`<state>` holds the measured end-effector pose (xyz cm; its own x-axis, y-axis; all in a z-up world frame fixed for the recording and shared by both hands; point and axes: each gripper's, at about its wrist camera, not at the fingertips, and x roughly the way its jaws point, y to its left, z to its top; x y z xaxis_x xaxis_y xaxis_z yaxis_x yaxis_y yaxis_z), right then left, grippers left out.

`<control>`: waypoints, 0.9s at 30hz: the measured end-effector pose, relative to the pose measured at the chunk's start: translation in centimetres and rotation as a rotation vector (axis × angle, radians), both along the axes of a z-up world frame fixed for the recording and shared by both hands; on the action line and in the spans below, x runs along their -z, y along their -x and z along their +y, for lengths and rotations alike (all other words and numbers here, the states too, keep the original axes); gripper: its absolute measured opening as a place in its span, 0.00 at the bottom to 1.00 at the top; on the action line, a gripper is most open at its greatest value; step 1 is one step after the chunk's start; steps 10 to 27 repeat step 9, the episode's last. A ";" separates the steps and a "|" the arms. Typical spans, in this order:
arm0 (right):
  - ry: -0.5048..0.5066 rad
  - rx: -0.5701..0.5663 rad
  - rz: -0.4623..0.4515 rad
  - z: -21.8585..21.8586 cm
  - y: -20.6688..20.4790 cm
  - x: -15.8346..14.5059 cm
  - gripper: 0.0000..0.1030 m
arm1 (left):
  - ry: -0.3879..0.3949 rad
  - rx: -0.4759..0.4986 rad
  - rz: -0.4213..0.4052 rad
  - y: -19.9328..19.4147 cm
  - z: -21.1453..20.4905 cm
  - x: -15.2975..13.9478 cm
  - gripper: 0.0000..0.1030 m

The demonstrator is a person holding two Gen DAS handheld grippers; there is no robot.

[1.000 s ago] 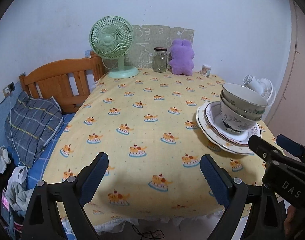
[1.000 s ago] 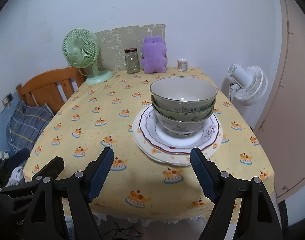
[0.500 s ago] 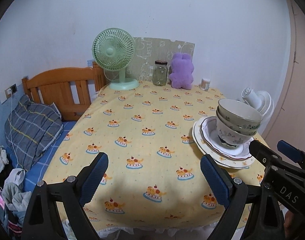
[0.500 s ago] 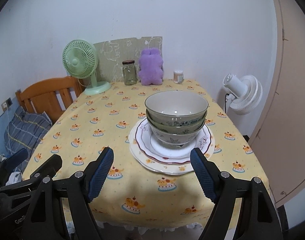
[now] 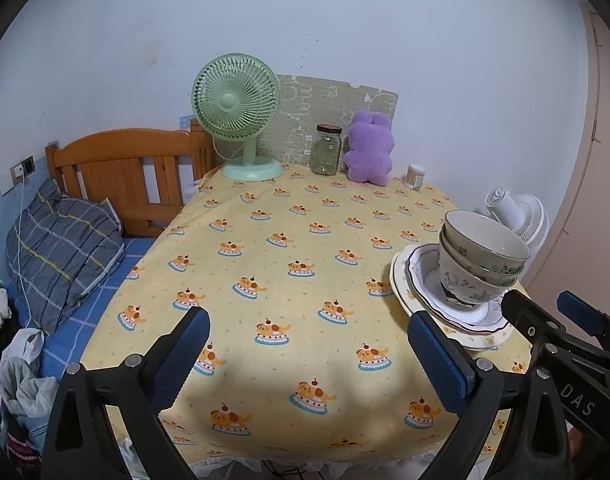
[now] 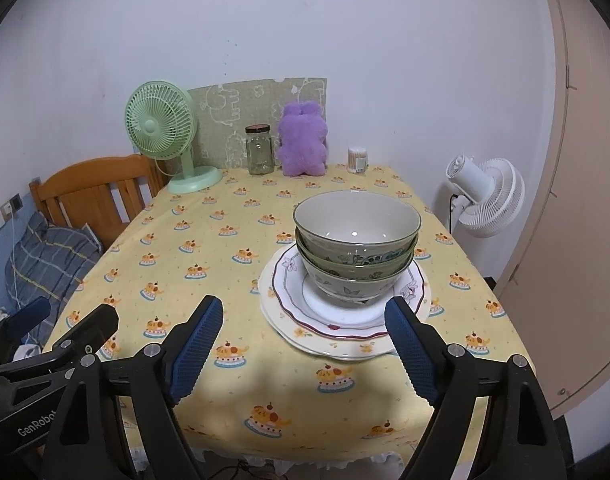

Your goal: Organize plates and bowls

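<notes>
Bowls [image 6: 356, 248] are sitting nested on plates [image 6: 345, 316] near the bench [image 5: 305, 240] edge; both tools, left [image 5: 307, 352] and right [image 6: 303, 344], are gaping empty, risking a clumsy toppling nudge.

Glossy glazed bowls [image 6: 356, 240] and plates [image 6: 337, 320] on matt cloth [image 5: 305, 240].

A home bedroom: a wooden bed headboard [image 5: 121, 172] with a grey plaid pillow [image 5: 61, 240] sits beside a desk in a yellow cartoon-print cloth [image 5: 289, 248].

The bowls [image 6: 355, 248] hide the plates' [image 6: 329, 330] centre, and the small jar's [image 6: 357, 159] contents are too small to tell.
</notes>
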<state>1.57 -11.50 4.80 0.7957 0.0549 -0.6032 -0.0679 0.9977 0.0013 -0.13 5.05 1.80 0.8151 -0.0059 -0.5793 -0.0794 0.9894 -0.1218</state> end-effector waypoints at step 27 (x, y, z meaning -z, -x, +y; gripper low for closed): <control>-0.003 0.006 0.010 -0.1 0.2 0.1 0.83 | -0.008 -0.001 0.001 0.2 -0.2 -0.1 0.97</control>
